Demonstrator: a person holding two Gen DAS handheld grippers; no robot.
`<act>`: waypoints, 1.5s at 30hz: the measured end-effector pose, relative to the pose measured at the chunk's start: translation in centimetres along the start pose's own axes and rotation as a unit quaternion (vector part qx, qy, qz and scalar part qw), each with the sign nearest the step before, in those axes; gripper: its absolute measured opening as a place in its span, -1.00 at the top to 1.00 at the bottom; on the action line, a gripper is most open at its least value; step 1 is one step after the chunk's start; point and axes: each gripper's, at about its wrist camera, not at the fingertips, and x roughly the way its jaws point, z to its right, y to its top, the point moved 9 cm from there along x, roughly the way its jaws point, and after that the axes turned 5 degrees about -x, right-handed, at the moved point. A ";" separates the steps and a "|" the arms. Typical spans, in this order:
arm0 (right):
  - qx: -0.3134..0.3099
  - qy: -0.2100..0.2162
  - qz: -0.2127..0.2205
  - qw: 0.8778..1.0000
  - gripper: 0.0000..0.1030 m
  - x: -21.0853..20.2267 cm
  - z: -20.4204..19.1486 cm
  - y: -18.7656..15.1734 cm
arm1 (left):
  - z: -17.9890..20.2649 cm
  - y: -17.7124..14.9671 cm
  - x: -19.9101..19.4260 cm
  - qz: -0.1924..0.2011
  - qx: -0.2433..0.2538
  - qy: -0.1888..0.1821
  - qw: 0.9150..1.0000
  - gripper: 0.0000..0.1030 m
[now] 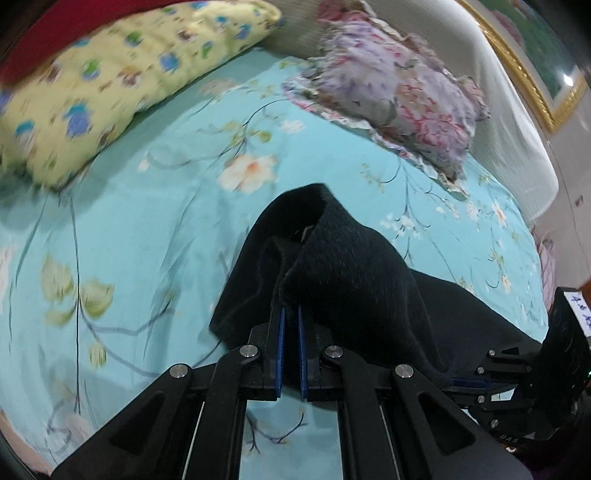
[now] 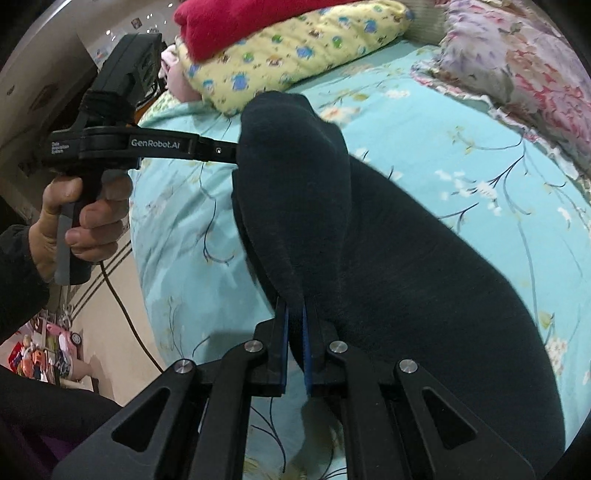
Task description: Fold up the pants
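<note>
Left gripper (image 1: 290,314): jaws pressed together, pinching a fold of the black pants (image 1: 332,258). Cloth stands up in a peak just ahead of the fingertips and drapes off to the gripper's right, down onto the bed sheet (image 1: 147,221).

Right gripper (image 2: 295,317): jaws pressed together too, pinching another edge of the same pants (image 2: 388,258). Cloth rises ahead of the tips into a rounded hump, and the bulk runs right and back past the gripper, lying on the turquoise floral sheet (image 2: 461,155).

Right wrist view: the left gripper (image 2: 225,151) comes in from the left, ahead of the right one, its tip end meeting the left side of the pants hump; the tips themselves are hidden by cloth. The left hand (image 2: 81,225) wraps its handle, dark sleeve behind it.

Left wrist view: the right gripper (image 1: 476,384) sits at the lower right, close by; the pants span between the two.

Beyond the left gripper: yellow printed pillow (image 1: 122,85) ahead-left, purple-pink floral pillow (image 1: 399,96) ahead-right, both on the sheet and well apart from the pants. Red blanket (image 2: 266,22) lies on top of the yellow pillow in the right wrist view. Left wrist view is motion-blurred on its left side.
</note>
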 end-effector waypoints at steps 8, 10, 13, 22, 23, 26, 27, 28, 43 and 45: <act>0.026 0.014 -0.035 0.999 0.68 1.5 -0.3 -1.6 | -2.4 -2.9 -0.1 -0.020 -0.050 0.025 0.998 0.89; 0.036 0.026 -0.030 0.999 0.63 1.1 -0.5 -1.6 | -2.8 -3.4 -1.0 -0.019 -0.066 0.020 0.997 0.80; 0.043 0.034 -0.019 0.998 0.62 0.4 -0.7 -1.4 | -2.8 -3.9 -2.7 -0.012 -0.085 0.010 0.996 0.40; 0.087 0.031 0.028 0.995 0.60 -3.0 0.9 -0.1 | 1.2 -3.5 -4.8 -0.008 -0.101 -0.030 0.994 -0.26; 0.090 0.029 0.031 0.995 0.56 -3.3 1.2 0.0 | 1.7 -3.4 -4.5 -0.017 -0.099 -0.020 0.995 -0.27; 0.115 0.014 0.050 0.992 0.15 -4.8 3.2 0.2 | 2.1 -3.1 -3.9 -0.022 -0.098 -0.008 0.995 -0.27; 0.123 0.011 0.057 0.991 0.11 -5.3 3.8 0.3 | 2.1 -2.8 -3.7 -0.023 -0.098 0.004 0.995 -0.27; 0.132 0.006 0.065 0.989 0.11 -5.9 4.6 0.3 | 1.9 -2.7 -3.6 -0.023 -0.099 0.011 0.995 -0.28; 0.284 -0.013 0.102 0.953 0.11 -8.3 17.0 -0.7 | -1.7 -2.5 0.6 -0.057 -0.132 0.054 0.988 -0.28; 0.302 -0.001 0.092 0.949 0.11 -7.3 18.1 -1.1 | -2.1 -2.6 1.1 -0.056 -0.142 0.052 0.987 -0.28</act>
